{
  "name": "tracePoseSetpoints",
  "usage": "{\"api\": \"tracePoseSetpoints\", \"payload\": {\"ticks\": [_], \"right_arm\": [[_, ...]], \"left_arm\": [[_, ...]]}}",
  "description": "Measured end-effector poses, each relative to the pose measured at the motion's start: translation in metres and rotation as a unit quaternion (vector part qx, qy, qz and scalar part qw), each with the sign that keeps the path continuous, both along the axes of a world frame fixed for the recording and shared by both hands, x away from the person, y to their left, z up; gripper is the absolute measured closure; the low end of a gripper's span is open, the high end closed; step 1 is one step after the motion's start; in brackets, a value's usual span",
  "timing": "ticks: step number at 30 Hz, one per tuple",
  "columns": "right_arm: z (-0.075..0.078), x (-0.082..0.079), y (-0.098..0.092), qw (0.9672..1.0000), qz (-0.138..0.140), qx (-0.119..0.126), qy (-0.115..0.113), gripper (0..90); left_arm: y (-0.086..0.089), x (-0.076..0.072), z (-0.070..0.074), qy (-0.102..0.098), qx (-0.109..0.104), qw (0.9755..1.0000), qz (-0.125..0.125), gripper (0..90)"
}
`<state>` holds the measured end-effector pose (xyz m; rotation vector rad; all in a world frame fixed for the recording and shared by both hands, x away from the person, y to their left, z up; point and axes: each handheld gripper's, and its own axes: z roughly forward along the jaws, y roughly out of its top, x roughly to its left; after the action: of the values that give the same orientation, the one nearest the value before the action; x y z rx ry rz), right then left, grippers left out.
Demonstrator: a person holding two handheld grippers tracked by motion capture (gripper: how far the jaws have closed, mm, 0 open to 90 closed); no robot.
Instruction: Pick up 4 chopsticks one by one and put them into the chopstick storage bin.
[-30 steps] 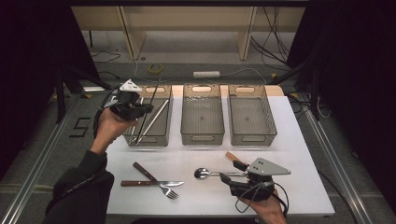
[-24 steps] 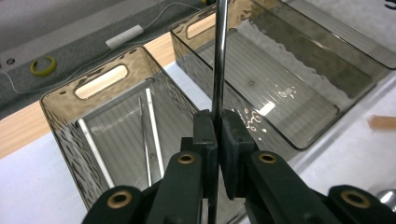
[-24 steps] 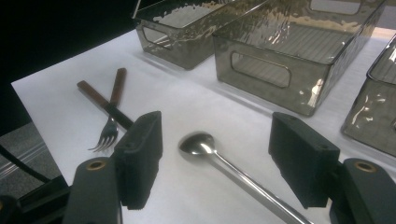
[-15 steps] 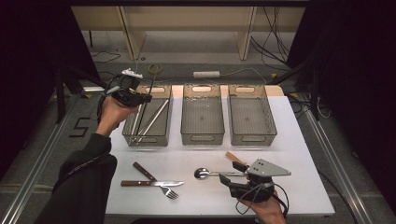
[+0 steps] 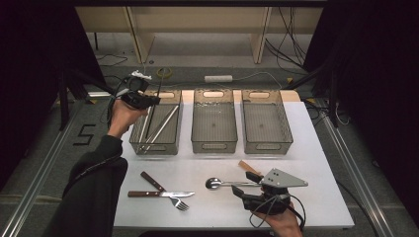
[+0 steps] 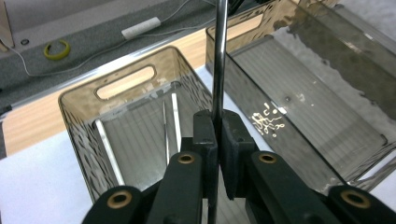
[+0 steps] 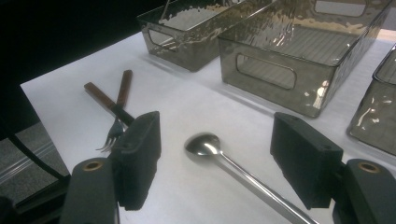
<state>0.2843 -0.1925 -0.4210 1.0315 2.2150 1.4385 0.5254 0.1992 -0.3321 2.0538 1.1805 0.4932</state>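
Note:
My left gripper (image 5: 148,98) hangs over the far end of the left smoked-plastic bin (image 5: 154,147), shut on a thin metal rod (image 5: 160,84) that points away from me. In the left gripper view the jaws (image 6: 218,126) pinch that rod (image 6: 218,56) above the bin (image 6: 126,81), where several similar rods (image 6: 175,116) lie. My right gripper (image 5: 245,182) rests low at the front right, open. A metal spoon (image 7: 203,143) lies on the table with its handle running between the jaws (image 7: 215,158), and neither pad touches it.
The middle bin (image 5: 213,146) and right bin (image 5: 267,146) stand in a row behind the spoon (image 5: 213,183). A wood-handled fork (image 5: 163,190) and knife (image 5: 158,194) lie crossed at the front left of the white table (image 5: 306,148). The fork (image 7: 109,135) sits just left of my right gripper.
My left hand has carried the rod a little farther back over the left bin. The right gripper and spoon have stayed put.

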Motion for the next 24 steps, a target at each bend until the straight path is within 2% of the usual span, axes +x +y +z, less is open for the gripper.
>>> {"api": "tracePoseSetpoints", "payload": {"ticks": [9,24], "right_arm": [[-0.001,0.0,0.001,1.0,0.003,-0.002,0.002,34.5],[-0.001,0.0,0.002,1.0,0.004,-0.004,0.002,34.5]], "left_arm": [[0.004,0.006,-0.022,0.008,-0.001,0.9999,0.011,85.0],[0.01,0.006,-0.051,0.02,0.008,0.9996,0.02,84.7]]}}
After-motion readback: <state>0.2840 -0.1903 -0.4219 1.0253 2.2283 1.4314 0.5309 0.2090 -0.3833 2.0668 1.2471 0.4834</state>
